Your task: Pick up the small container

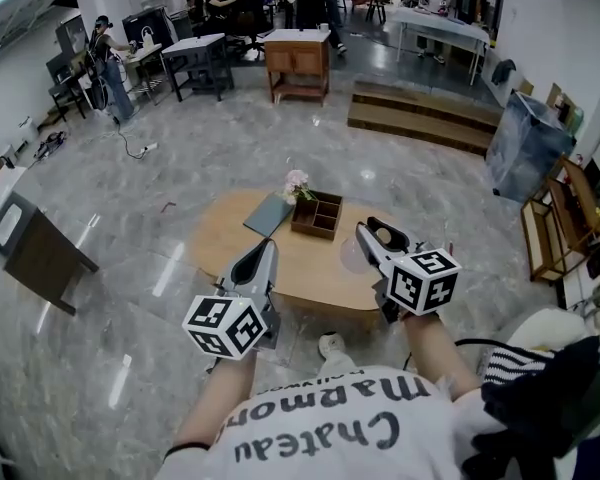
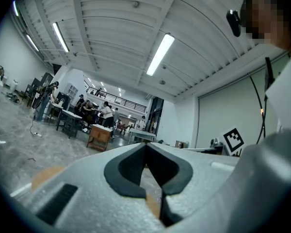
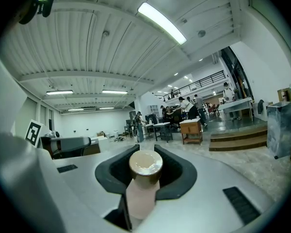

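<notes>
The small container, a pale pink bottle with a round gold cap, stands upright between the dark pads of my right gripper, which is shut on it. In the head view the right gripper is lifted above the right side of the round wooden table, with the container showing at its tip. My left gripper hovers over the table's near left part. Its dark pads meet at the tip in the left gripper view, with nothing between them.
A wooden compartment box, pink flowers and a grey pad sit at the table's far side. A dark board stands on the floor to the left. Wooden steps lie beyond, and desks with people fill the back.
</notes>
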`<move>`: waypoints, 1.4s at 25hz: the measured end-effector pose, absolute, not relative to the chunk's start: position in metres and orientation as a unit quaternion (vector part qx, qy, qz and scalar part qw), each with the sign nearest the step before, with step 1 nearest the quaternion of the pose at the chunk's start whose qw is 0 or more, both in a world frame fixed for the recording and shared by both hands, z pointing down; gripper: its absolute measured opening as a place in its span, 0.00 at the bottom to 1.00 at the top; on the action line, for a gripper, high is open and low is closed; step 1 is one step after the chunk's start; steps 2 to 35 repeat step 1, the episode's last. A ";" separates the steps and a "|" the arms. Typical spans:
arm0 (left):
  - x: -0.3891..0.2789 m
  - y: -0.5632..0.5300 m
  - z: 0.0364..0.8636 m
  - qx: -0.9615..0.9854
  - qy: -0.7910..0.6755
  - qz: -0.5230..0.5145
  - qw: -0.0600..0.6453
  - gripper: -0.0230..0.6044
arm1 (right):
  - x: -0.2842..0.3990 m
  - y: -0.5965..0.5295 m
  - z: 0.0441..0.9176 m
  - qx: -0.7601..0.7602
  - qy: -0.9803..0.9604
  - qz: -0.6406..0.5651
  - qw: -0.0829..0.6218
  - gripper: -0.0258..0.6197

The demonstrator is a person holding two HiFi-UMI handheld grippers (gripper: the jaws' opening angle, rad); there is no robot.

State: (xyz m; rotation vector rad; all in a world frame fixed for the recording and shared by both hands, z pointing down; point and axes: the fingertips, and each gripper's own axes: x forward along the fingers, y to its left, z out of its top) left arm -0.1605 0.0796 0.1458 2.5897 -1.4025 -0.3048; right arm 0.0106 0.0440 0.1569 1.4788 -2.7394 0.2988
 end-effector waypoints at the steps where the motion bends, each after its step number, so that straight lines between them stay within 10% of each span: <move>1: -0.162 0.078 0.145 0.871 -0.473 -0.103 0.090 0.06 | 0.010 0.042 0.157 0.473 -0.876 0.095 0.007 0.19; 35: -0.162 0.078 0.145 0.871 -0.473 -0.103 0.090 0.06 | 0.010 0.042 0.157 0.473 -0.876 0.095 0.007 0.19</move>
